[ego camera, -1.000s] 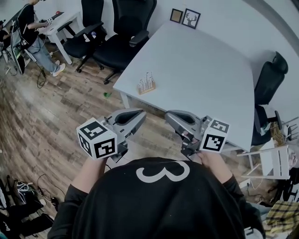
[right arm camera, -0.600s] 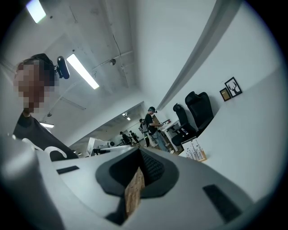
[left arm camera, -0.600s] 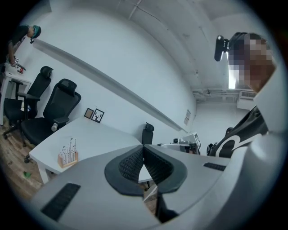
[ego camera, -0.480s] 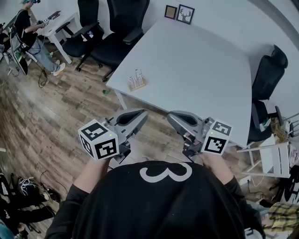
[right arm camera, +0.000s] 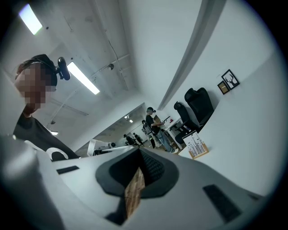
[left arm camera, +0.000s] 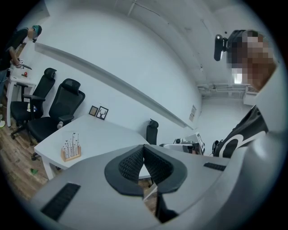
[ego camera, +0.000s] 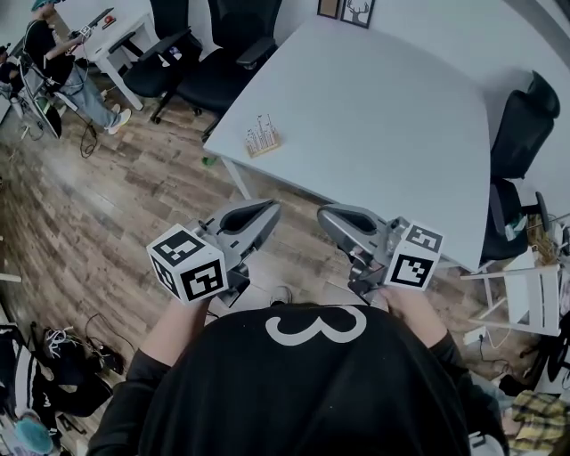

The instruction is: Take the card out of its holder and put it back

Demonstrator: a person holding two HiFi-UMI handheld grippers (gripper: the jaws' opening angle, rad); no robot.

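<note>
A small wooden card holder (ego camera: 262, 138) with thin upright cards stands near the left edge of the white table (ego camera: 383, 116). It also shows in the left gripper view, card holder (left arm camera: 71, 148), and in the right gripper view, card holder (right arm camera: 196, 147). I hold both grippers side by side in front of my chest, over the wood floor and short of the table. My left gripper (ego camera: 267, 210) is shut with nothing in it, its pads (left arm camera: 135, 162) meeting. My right gripper (ego camera: 326, 215) is also shut and empty, apart from the holder.
Black office chairs (ego camera: 227, 53) stand at the table's far left, another chair (ego camera: 521, 134) at its right. Two framed pictures (ego camera: 347, 9) lean at the table's back. A person (ego camera: 53, 53) sits at a desk far left. A white stand (ego camera: 525, 298) is on the right; cables (ego camera: 71, 343) lie on the floor.
The head view has shifted, so the table and holder sit slightly higher in the picture. Both grippers stay shut and nearly still in front of my chest.
</note>
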